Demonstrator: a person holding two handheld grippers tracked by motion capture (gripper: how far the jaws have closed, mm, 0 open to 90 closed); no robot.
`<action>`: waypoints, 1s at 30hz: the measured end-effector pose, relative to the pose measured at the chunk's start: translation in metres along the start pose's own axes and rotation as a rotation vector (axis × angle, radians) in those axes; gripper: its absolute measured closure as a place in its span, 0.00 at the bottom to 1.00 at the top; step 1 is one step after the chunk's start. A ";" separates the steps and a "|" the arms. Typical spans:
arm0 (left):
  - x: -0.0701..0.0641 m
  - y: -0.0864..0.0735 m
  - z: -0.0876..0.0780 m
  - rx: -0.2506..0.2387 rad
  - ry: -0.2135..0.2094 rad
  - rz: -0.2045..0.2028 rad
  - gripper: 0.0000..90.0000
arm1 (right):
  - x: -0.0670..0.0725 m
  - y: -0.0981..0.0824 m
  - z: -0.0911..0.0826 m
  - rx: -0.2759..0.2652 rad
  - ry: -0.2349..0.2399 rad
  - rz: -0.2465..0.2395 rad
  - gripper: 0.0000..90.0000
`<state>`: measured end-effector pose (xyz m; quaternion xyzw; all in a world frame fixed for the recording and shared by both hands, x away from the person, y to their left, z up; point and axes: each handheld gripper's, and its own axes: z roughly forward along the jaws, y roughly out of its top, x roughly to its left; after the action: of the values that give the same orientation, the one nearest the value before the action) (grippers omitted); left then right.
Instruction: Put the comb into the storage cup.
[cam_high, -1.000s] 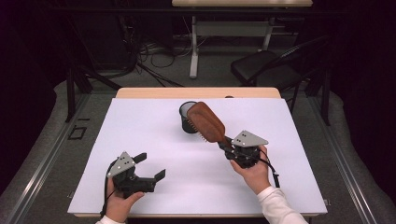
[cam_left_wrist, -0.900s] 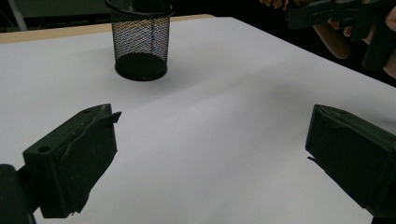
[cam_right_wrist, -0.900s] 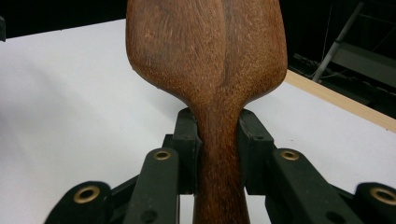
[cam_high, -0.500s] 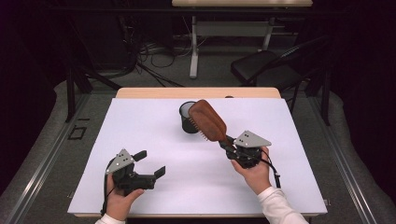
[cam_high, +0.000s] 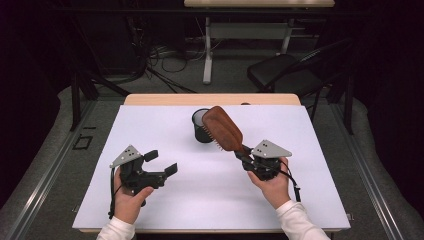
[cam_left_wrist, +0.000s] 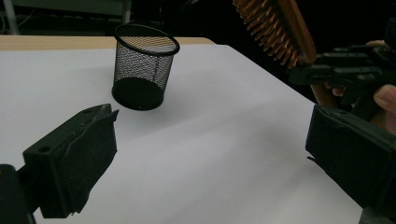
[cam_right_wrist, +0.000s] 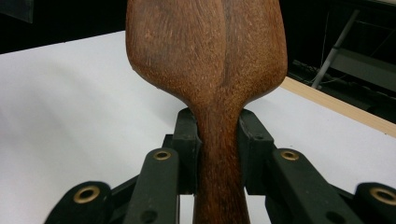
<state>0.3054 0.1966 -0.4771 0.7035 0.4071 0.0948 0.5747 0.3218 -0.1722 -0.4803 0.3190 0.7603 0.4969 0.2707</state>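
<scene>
One mesh cup (cam_high: 202, 125) upright, nothing visible inside. Wooden hairbrush (cam_high: 223, 128) just beside cup, handle clamped in right gripper (cam_high: 246, 153), head slanting up toward it, bristles downward. Left gripper (cam_high: 160, 162) gaping, well apart.

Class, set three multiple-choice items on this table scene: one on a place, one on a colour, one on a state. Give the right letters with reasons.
1. Where does the mesh cup stand?
A. on the white table top
B. on the floor
C. on the chair

2. What colour is the hairbrush back?
A. blue
B. brown
C. white

3. How is the right gripper?
A. open, with nothing between its jaws
B. shut on the brush handle
C. lying on the table

Key: 1 A, the cup's base rests on the white top. 2 B, the wood shows brown. 3 B, both pads press the handle.
</scene>
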 end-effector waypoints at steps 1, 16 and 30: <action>0.001 0.002 0.001 0.000 -0.002 -0.008 0.02 | 0.000 0.000 0.000 0.000 0.000 0.000 0.80; -0.002 0.025 0.017 0.061 -0.009 -0.005 0.02 | 0.000 0.001 -0.001 -0.010 -0.007 -0.002 0.80; -0.007 0.042 0.031 0.108 -0.038 -0.017 0.02 | 0.001 0.001 -0.002 -0.017 -0.006 -0.005 0.80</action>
<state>0.3383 0.1687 -0.4475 0.7318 0.4067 0.0541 0.5443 0.3199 -0.1723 -0.4784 0.3161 0.7560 0.5018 0.2770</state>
